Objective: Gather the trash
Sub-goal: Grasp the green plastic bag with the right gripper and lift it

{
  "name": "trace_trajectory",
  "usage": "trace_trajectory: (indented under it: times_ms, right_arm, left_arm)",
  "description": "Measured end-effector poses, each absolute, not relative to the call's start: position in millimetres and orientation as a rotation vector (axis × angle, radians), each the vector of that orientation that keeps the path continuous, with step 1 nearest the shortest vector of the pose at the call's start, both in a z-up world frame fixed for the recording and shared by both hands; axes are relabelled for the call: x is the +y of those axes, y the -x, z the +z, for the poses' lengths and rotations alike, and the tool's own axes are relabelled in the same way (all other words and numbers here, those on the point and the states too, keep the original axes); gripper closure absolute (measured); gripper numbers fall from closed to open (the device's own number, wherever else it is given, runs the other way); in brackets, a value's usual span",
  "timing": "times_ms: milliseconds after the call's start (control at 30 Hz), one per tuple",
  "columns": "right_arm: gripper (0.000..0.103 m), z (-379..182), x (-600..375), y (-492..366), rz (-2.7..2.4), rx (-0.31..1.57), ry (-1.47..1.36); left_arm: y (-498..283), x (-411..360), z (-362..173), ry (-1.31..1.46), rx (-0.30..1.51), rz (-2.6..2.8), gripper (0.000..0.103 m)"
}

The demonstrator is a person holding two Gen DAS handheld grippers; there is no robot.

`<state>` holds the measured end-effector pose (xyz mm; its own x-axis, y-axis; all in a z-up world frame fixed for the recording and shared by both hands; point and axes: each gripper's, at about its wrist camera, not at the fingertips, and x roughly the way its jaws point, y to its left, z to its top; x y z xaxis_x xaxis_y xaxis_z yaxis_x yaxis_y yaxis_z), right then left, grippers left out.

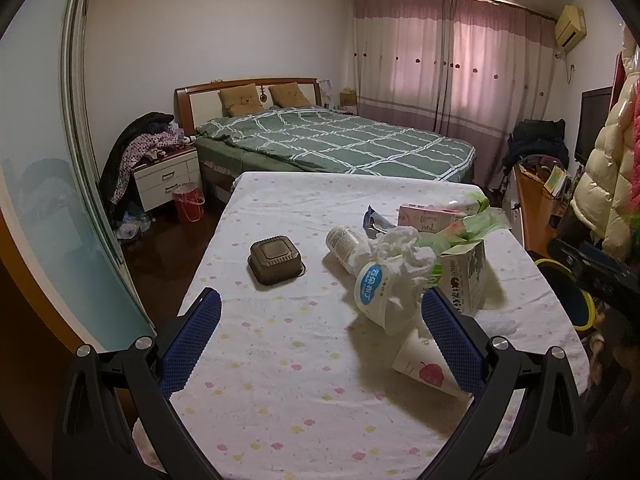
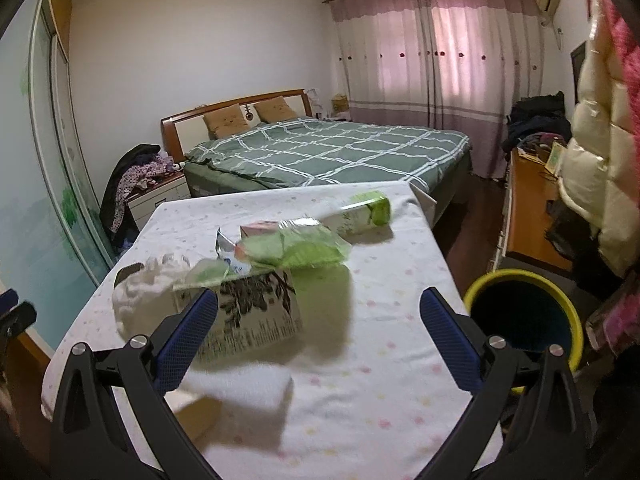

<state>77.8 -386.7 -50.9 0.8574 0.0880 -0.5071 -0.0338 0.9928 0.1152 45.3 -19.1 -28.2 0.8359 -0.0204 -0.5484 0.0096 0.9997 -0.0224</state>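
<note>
Trash lies on a table with a white flowered cloth [image 1: 280, 360]. In the left wrist view: a brown plastic container [image 1: 276, 261], a white cup with a blue label [image 1: 370, 292], crumpled tissue [image 1: 400, 252], a printed carton [image 1: 466, 276], a paper cup with a red apple [image 1: 424, 366] and a pink carton [image 1: 428, 216]. My left gripper [image 1: 320, 332] is open above the cloth, empty. In the right wrist view my right gripper [image 2: 320, 332] is open and empty, with the printed carton [image 2: 256, 308] by its left finger. A green wrapper [image 2: 292, 250] and a green-capped carton [image 2: 366, 212] lie beyond.
A yellow-rimmed bin [image 2: 524, 316] stands on the floor right of the table; it also shows in the left wrist view [image 1: 564, 292]. A bed [image 1: 332, 140] lies behind the table. A red bucket [image 1: 188, 202] and a nightstand [image 1: 166, 172] are at left. Coats [image 2: 600, 160] hang at right.
</note>
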Motion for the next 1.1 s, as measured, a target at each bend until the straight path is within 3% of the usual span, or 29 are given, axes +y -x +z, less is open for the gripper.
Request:
trace_trajectory:
  times_ms: [433,700,933,1000,1100]
  right_arm:
    - [0.006,-71,-366,-190,0.089,0.623,-0.053]
    - [0.007,-92,-366,-214,0.133,0.692,-0.085]
    - [0.036,-92,-366,-221,0.172,0.712,-0.095]
    - [0.036,-90,-365,-220,0.187,0.711,-0.083]
    - [0.012,-80,-364,-213,0.160,0.655,-0.027]
  left_arm:
    - [-67,-20,-37,0.026,0.606,-0.041,0.004]
    - [-77,-17,-41,0.036,0.620,-0.044,0.004]
    - [-78,-19,-41,0.033,0.618,-0.051,0.004]
    - [-78,-20,-42,0.030,0.615,-0.052,0.004]
    - [-79,-20,-43,0.031,0.616,-0.051,0.004]
